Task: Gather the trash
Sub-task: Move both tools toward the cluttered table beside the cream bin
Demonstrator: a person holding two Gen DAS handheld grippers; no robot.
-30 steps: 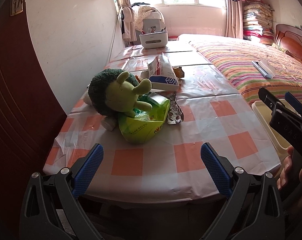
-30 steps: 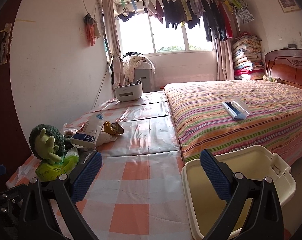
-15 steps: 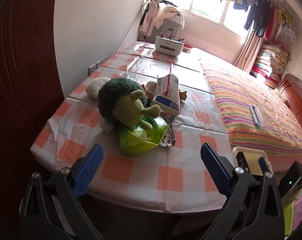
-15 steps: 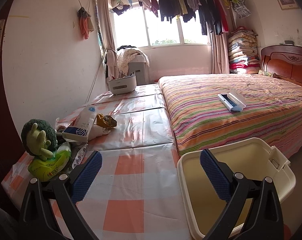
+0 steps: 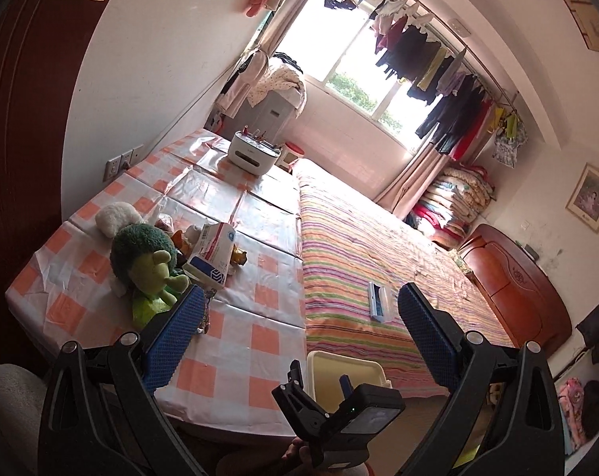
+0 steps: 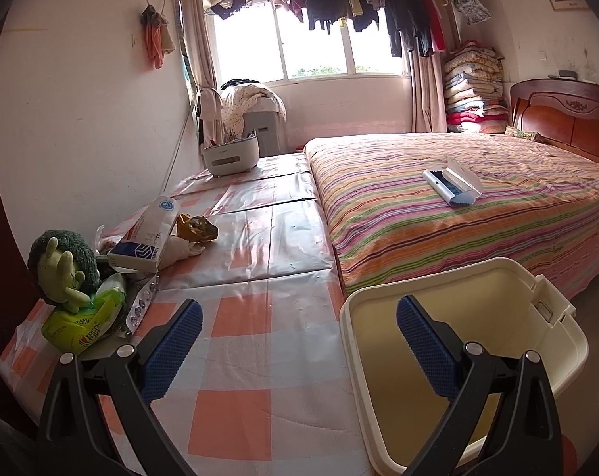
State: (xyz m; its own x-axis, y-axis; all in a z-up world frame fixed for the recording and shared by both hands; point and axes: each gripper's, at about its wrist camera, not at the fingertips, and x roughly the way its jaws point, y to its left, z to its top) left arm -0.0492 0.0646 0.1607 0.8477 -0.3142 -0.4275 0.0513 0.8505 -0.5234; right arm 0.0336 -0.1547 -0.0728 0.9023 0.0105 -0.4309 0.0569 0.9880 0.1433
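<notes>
Cream plastic bin (image 6: 474, 341) sits empty down at about 4 o'clock in the right wrist view, tucked against the edge of the checkered tablecloth (image 6: 240, 357) and the striped bed (image 6: 458, 214), so nothing's been collected yet as far as I can tell. The trash is all piled at roughly 9 o'clock: a green snack bag (image 6: 87, 317), a silver blister pack (image 6: 141, 305) leaning on it, a white-and-blue carton (image 6: 144, 238), a crumpled yellow wrapper (image 6: 194, 228) and some white tissue-looking stuff behind. Big risk imo is the green plush toy (image 6: 63, 265), which is sitting right on top of the snack bag. Yank the bag and the toy probably tumbles off the table edge, or you pinch the toy by mistake and bin something that isn't trash. The blister pack is thin and flat too, so the pads could just skate over it on that slick plastic cloth. Also the bin is well apart from the pile, so anything light might slip out on the carry. Right gripper (image 6: 299, 317) is spread wide, holding nothing, hovering over the cloth between the pile and the bin. Left gripper (image 5: 299, 313) is wide apart too, empty, up above the table end, touching nothing, with the pile at around 10 o'clock in its view.
</notes>
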